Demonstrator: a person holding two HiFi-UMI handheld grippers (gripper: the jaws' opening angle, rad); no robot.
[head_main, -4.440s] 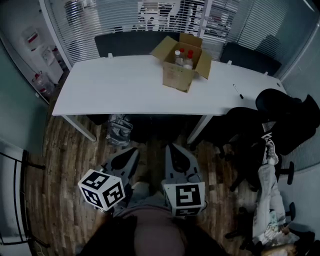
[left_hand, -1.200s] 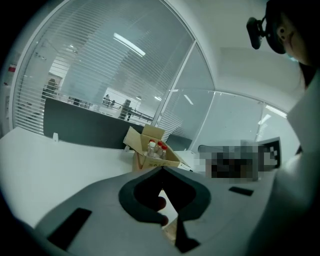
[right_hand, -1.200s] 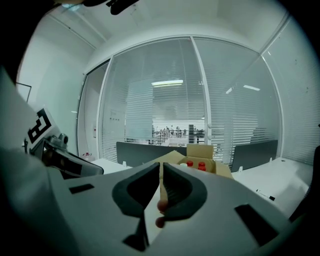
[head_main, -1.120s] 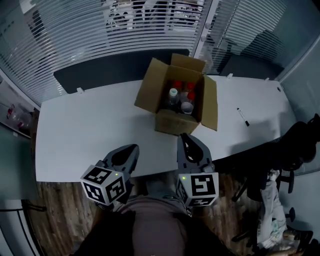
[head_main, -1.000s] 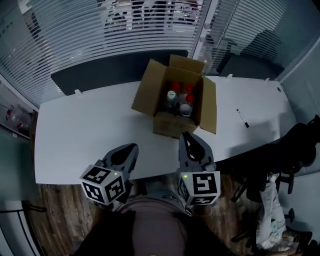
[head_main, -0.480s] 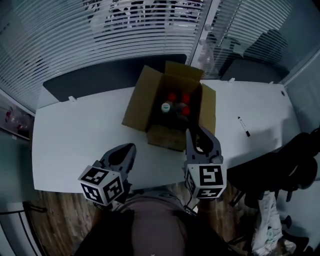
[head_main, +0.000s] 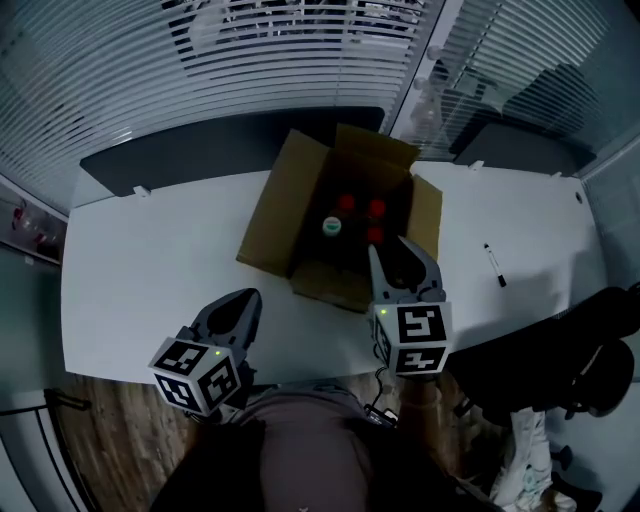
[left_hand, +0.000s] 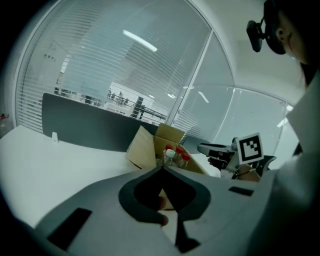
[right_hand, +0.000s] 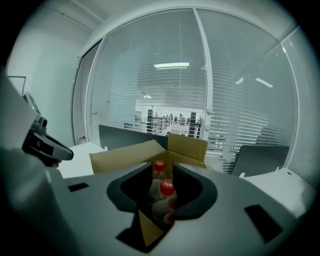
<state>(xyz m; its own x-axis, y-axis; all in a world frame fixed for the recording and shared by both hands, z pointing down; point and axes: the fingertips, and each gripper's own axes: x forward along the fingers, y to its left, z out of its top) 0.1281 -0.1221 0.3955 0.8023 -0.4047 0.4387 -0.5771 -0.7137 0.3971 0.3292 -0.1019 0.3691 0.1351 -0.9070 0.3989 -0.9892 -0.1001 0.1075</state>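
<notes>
The right gripper (head_main: 395, 255) had swung forward, jaws now parted and empty, over the open brown cardboard box (head_main: 285, 215). Red-capped clear plastic bottles (head_main: 374, 209) stood just below it. The left gripper (head_main: 245, 298) hung back, jaws together.

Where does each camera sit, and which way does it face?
Head view: on the person's head, facing steeply down at the white table and open cardboard box; left gripper, right gripper and the person's torso show.
Left gripper view: on the left gripper, looking along its shut jaws toward the box; the right gripper shows at right.
Right gripper view: on the right gripper, looking between its open jaws at red-capped bottles in the box; the left gripper shows at left.
Shared: all three show the box.
</notes>
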